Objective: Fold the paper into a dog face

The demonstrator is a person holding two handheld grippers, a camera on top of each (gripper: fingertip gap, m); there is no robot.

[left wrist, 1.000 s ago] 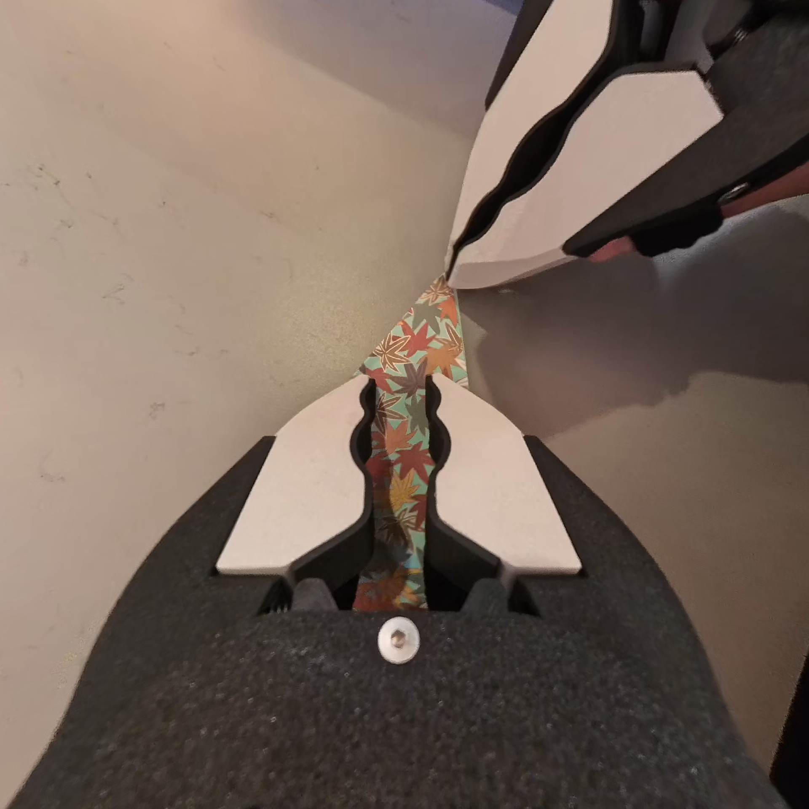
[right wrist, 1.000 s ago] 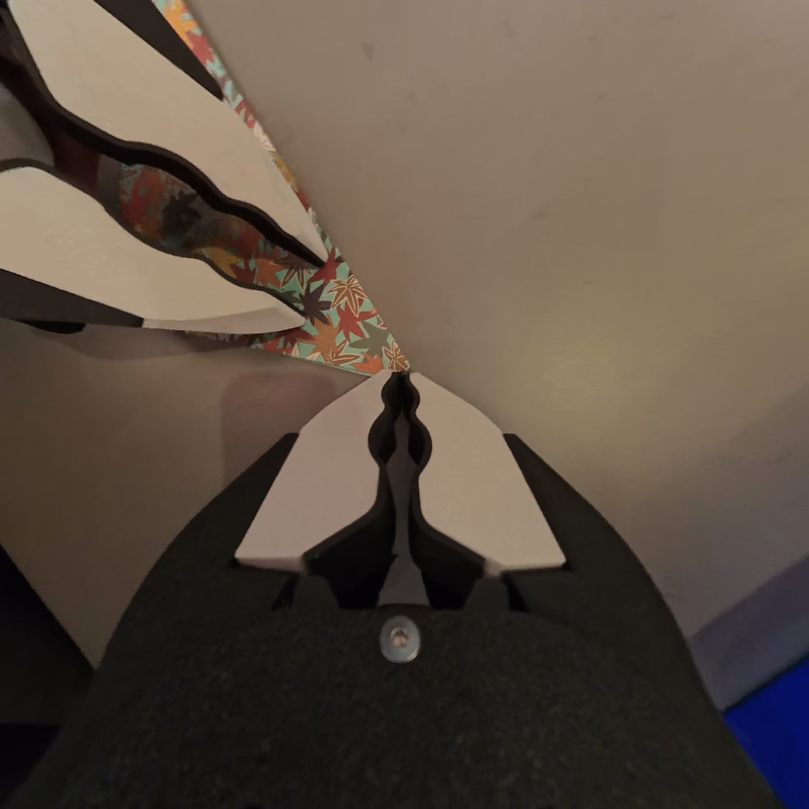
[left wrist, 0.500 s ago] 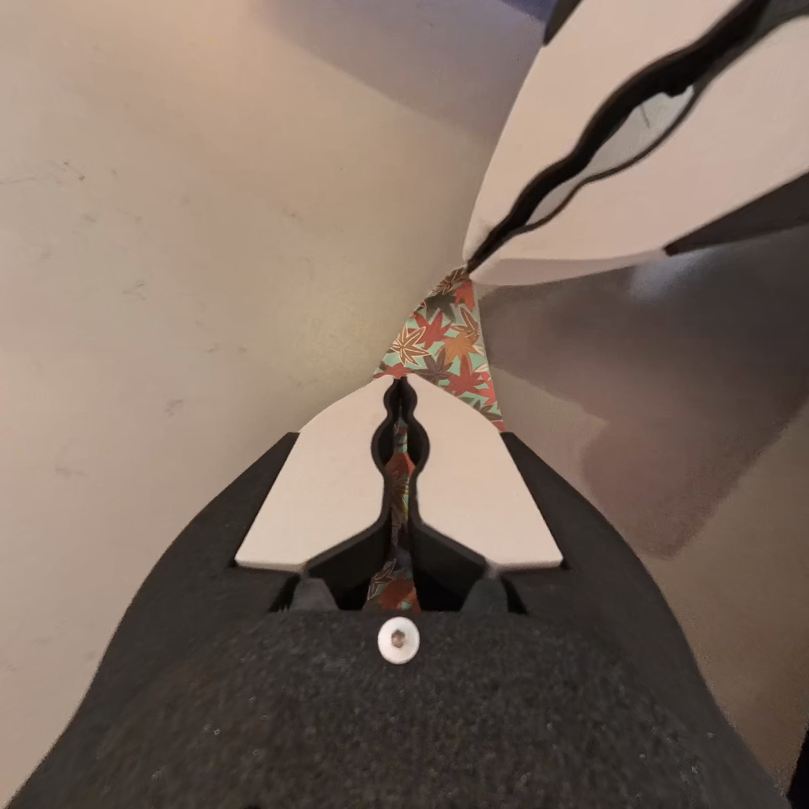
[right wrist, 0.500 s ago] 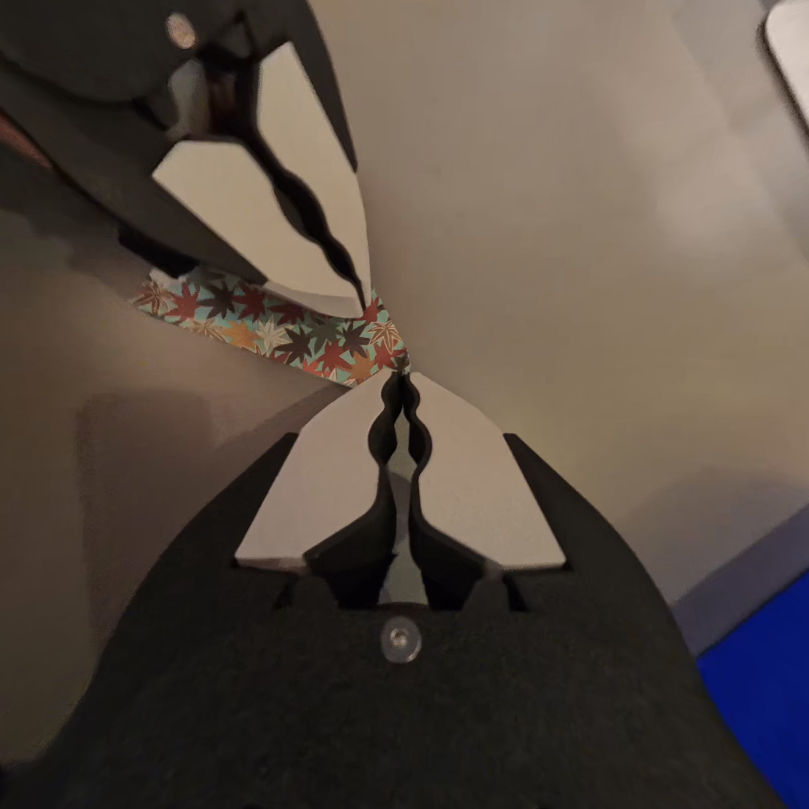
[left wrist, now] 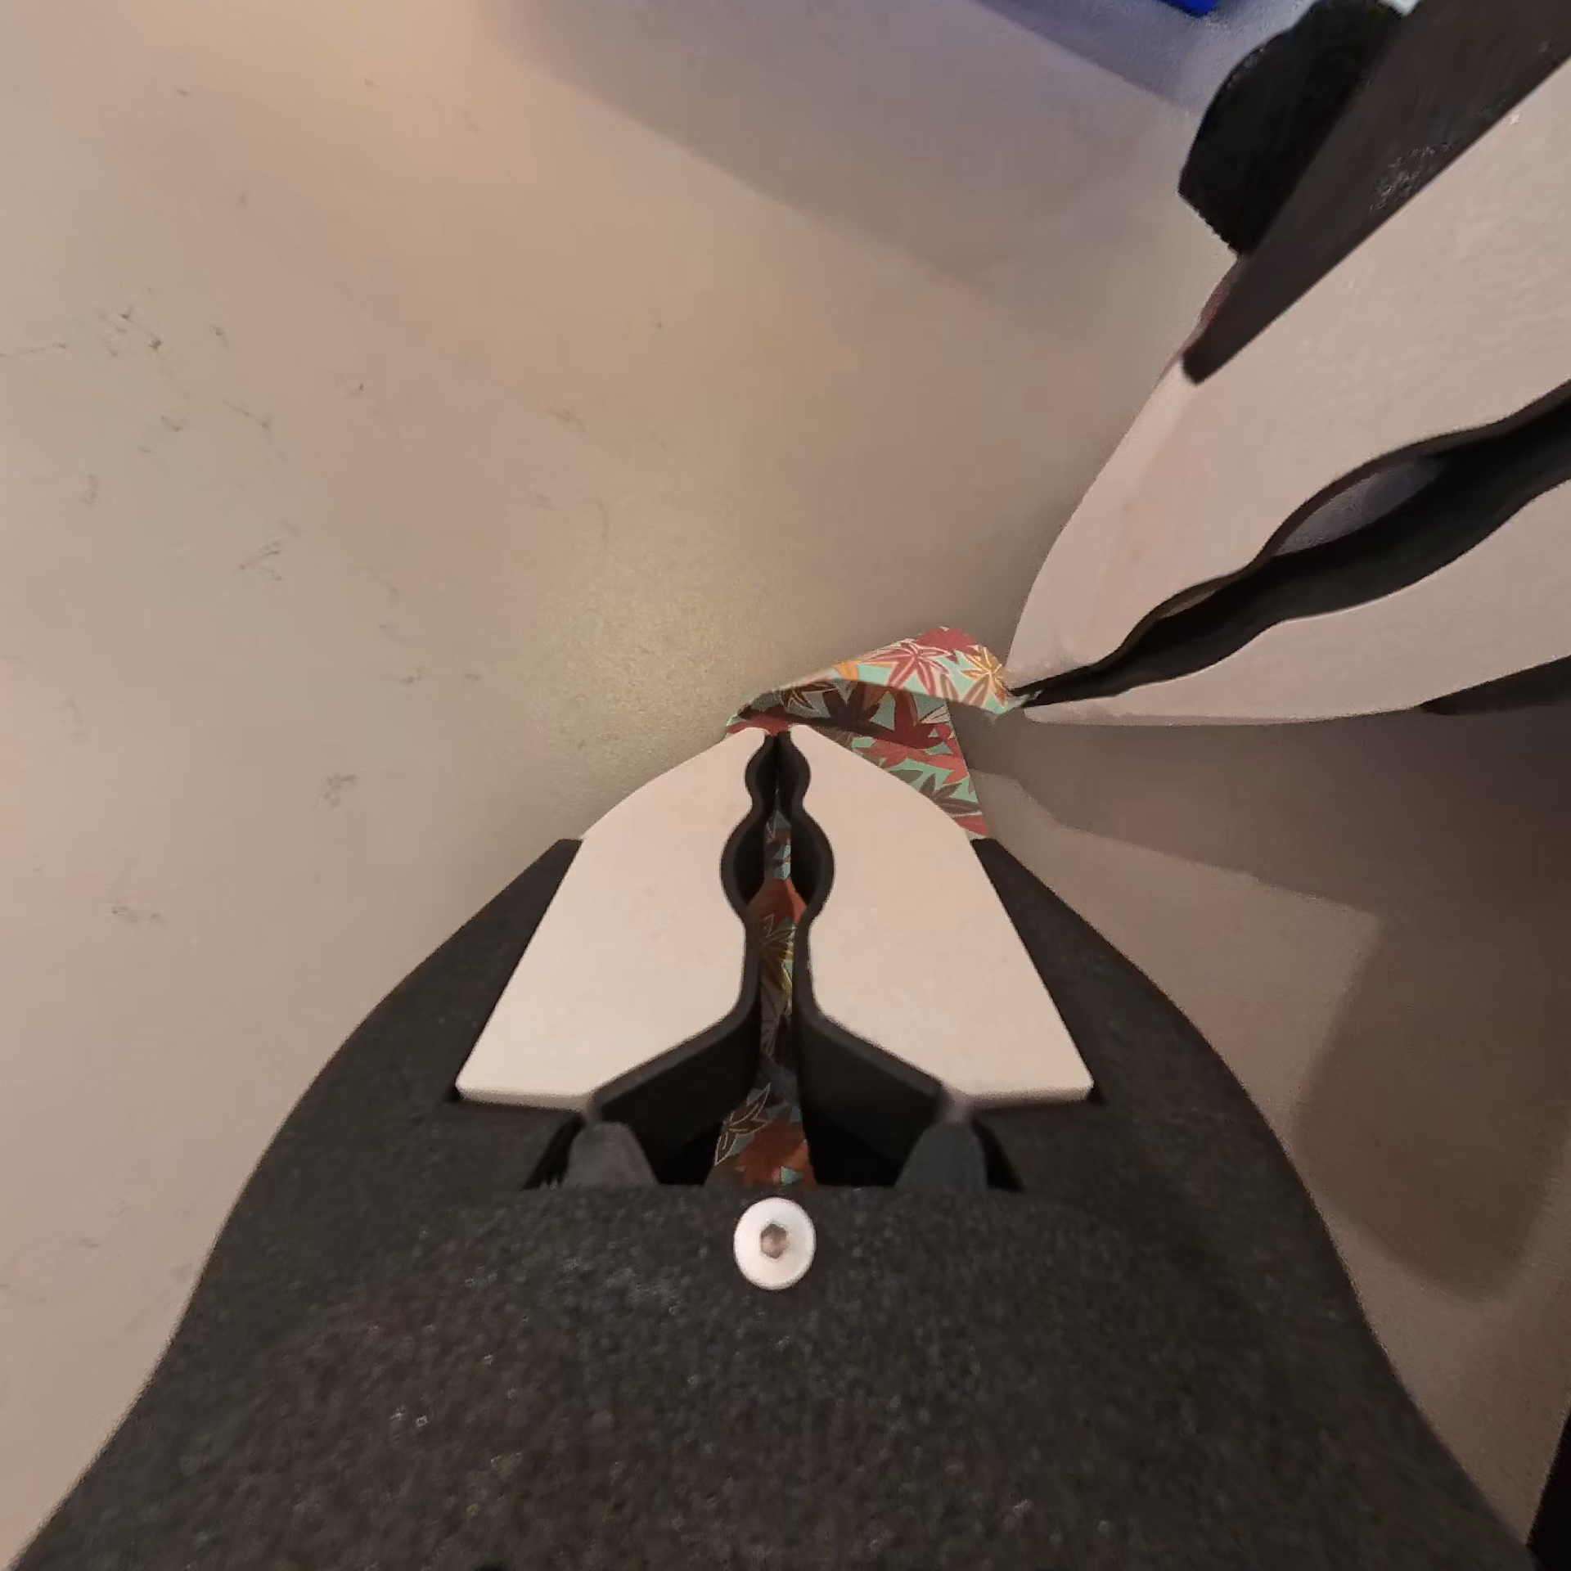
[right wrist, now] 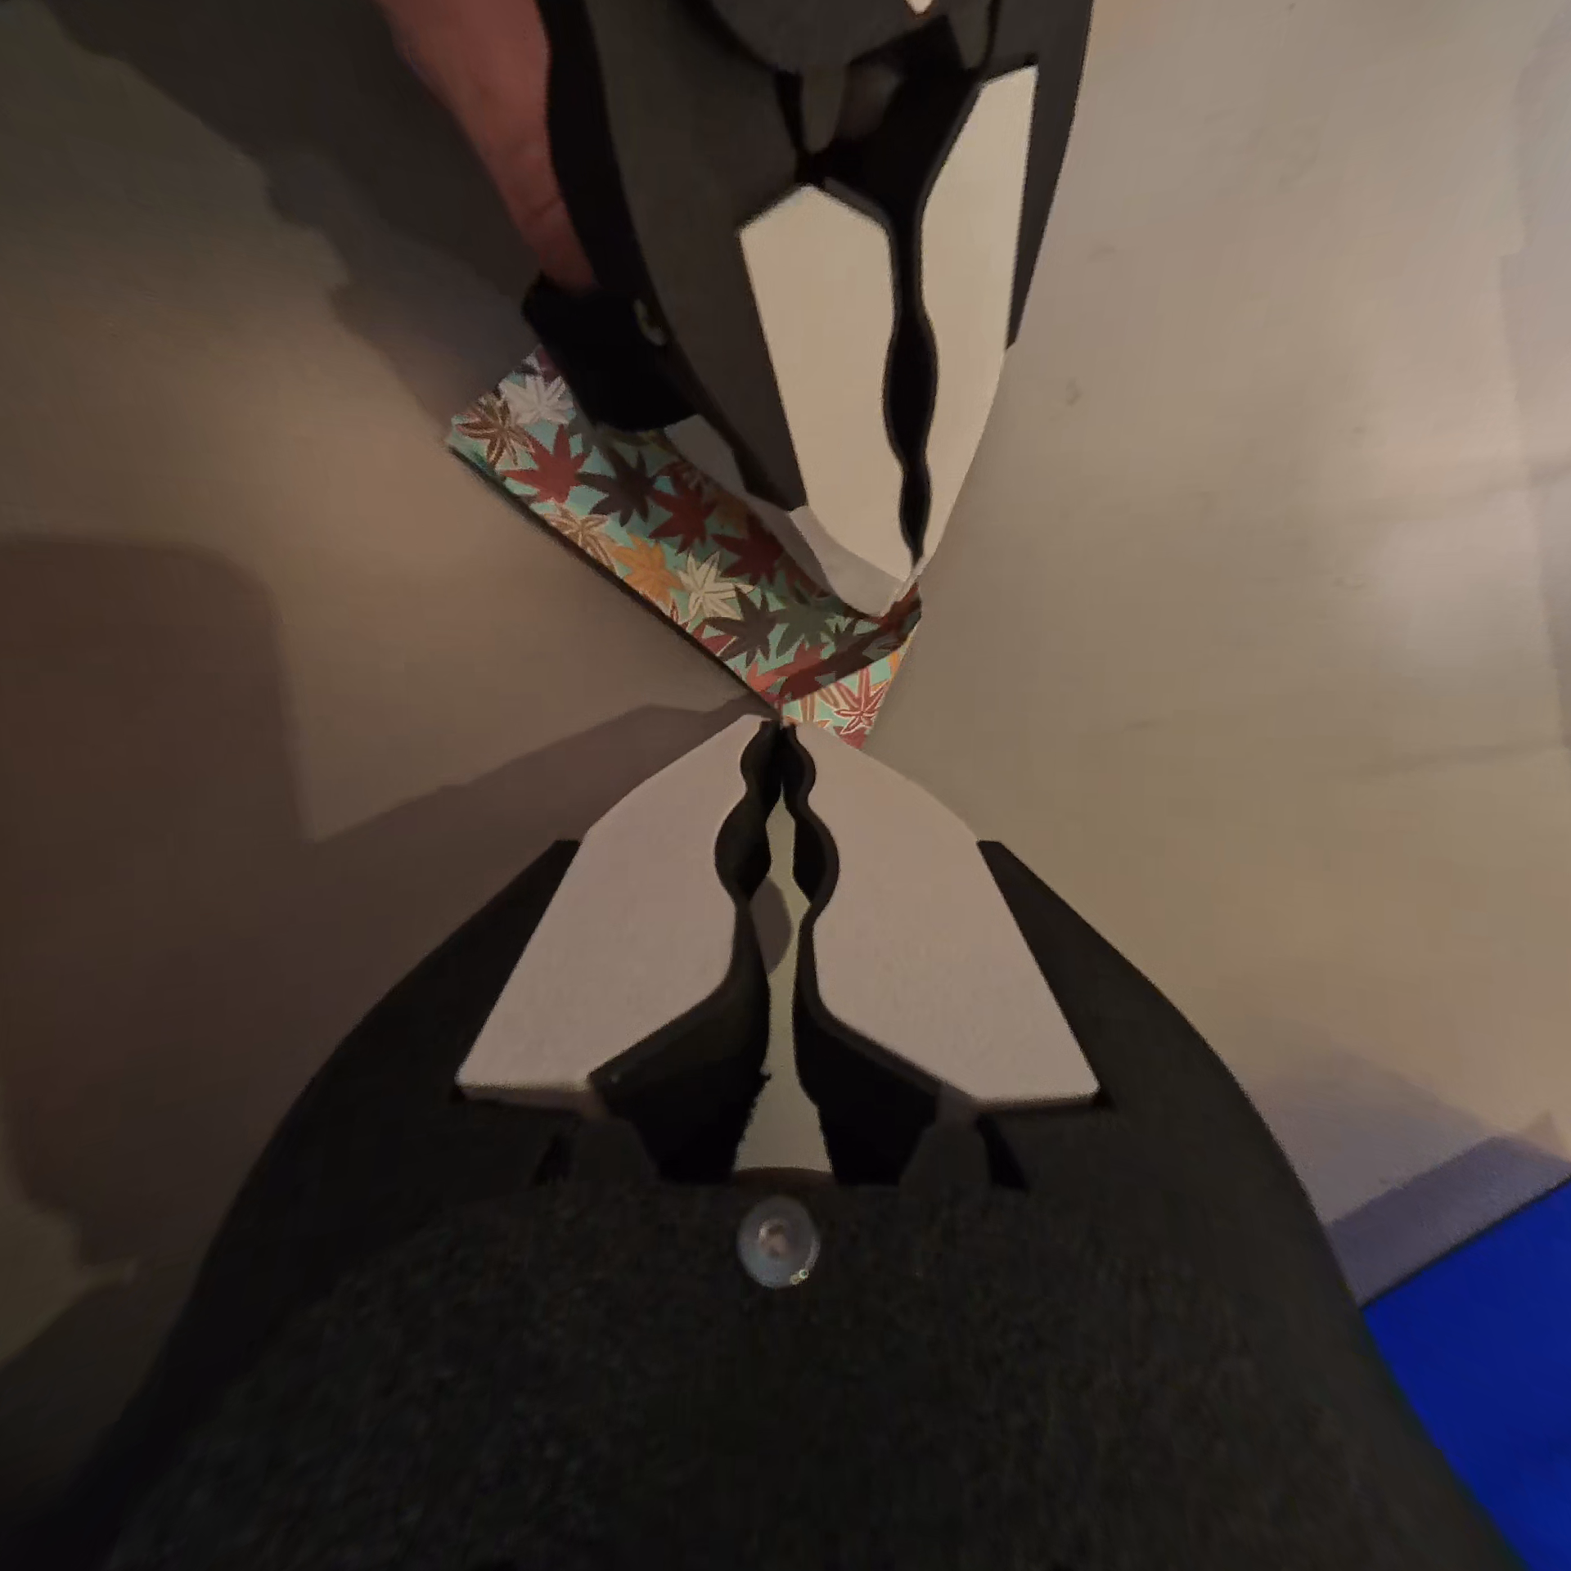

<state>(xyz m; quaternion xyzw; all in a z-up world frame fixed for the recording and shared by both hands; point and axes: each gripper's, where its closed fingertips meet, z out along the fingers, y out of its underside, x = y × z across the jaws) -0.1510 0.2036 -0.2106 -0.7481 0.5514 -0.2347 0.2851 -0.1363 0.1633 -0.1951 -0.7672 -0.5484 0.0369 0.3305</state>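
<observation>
The paper (right wrist: 680, 544) has an autumn-leaf print on teal and lies folded on the beige table (right wrist: 1233, 510). My left gripper (left wrist: 778, 740) is shut and lies on top of the paper, which shows through the slit between its fingers. In the right wrist view the left gripper (right wrist: 914, 561) comes in from above onto the paper's edge. My right gripper (right wrist: 778, 731) is shut at the paper's corner (left wrist: 893, 689), which curls up off the table towards its tip. In the left wrist view the right gripper (left wrist: 1024, 699) meets that corner from the right.
A person's hand (right wrist: 510, 127) holds the left gripper. The table's edge runs at the lower right of the right wrist view, with a blue surface (right wrist: 1496, 1292) beyond it. Bare table (left wrist: 425, 510) lies to the left of the paper.
The left gripper closed from slightly open and stayed on the paper. The right gripper swung round and drew the paper's corner up and over towards the left gripper's tip.
</observation>
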